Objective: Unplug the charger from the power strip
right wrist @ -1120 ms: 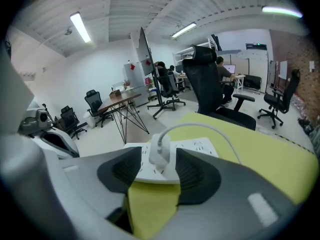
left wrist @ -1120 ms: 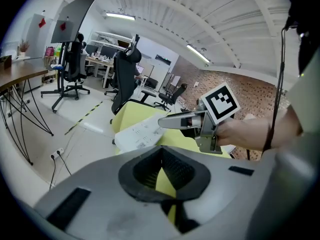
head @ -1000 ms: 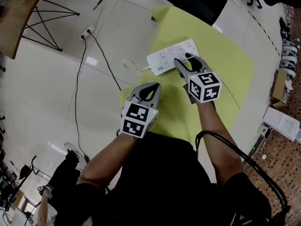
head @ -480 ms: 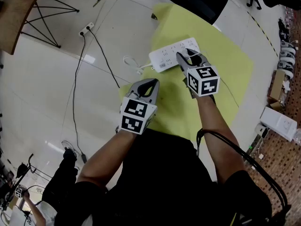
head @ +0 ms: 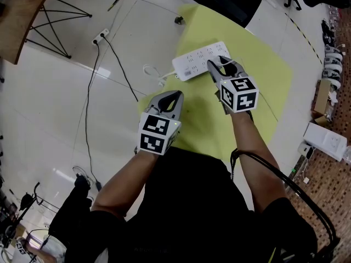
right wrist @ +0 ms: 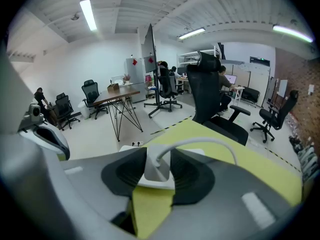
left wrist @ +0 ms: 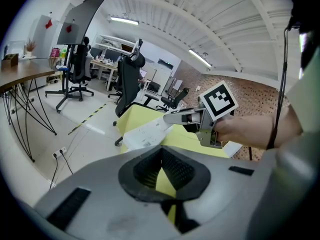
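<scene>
The right gripper (head: 219,64) is closing its jaws on the white charger (right wrist: 156,175) in the power strip (head: 194,64). The left gripper (head: 176,94) has its jaws together, empty.

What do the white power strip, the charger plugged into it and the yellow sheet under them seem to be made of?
Power strip: white hard plastic, smooth, with a faintly glossy moulded body.
Charger: the same kind of white plastic, with rounded edges; its cable looks like rubbery coated wire.
Yellow sheet: matte and flat, perhaps cloth or paper; the look leaves it open.
</scene>
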Tool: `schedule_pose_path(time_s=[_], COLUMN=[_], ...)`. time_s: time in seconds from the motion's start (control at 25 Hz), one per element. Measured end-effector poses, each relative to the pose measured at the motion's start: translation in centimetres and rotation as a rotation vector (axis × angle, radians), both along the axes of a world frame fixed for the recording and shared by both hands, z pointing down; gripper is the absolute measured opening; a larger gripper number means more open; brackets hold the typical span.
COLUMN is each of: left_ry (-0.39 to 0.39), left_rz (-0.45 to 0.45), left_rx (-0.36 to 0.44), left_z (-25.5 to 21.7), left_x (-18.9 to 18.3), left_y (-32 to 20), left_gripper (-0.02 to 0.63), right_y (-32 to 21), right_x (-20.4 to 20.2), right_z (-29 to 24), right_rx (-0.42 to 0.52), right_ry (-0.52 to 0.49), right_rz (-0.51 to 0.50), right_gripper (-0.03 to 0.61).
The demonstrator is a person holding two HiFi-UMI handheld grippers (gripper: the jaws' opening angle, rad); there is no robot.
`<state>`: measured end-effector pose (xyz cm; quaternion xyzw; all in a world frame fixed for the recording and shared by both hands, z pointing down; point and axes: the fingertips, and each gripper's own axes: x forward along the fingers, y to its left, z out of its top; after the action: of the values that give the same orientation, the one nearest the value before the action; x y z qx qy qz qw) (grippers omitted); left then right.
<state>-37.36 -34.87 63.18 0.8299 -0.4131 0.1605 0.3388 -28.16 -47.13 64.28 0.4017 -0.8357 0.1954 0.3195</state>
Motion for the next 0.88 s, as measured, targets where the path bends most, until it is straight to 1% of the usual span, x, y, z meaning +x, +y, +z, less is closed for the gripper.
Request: schedule_pose_path(time_s=[0.24,0.4,0.52,0.64,0.72,0.8,0.88], left_ry=[-0.001,0.008,0.008,-0.002,-0.01,-0.013,-0.005], left_rz=[0.005,0.018,0.038,0.057,0.058,0.049,0.038], left_rx=[0.014,0.034,0.055,0.071,0.078,0.077,0.065], left_z=[-0.4,-1.3,-2.4,-3.2,-3.6,-3.9,-4.2], left_x=[0.1,1.6,3.2,4.9,5.8,6.7,7.8], left_y=[0.8,1.8,2.8,3.6,4.3,4.9,5.9], left_gripper=[0.006,0.006,0.006,0.006,0.006,0.006,0.006], right_y=[3.0,6.1,9.1,12.1,14.2,16.5,19.0], right_x=[2.4,5.1,7.5,9.8,11.0,11.7,12.1], right_z=[-1.0,-0.8,-0.3,1.0,2.0,2.9,3.5], right_rx=[-0.001,-0.041,-0.107,-0.201,-0.263,-0.316,-0.364], right_ry=[0.021,0.028,-0.009,-0.08,-0.11,-0.119,-0.136], right_rz=[0.008,0.025,0.066,0.125,0.15,0.141,0.109], right_gripper=[0.144,0.143,0.141,0.14,0.14,0.14,0.14])
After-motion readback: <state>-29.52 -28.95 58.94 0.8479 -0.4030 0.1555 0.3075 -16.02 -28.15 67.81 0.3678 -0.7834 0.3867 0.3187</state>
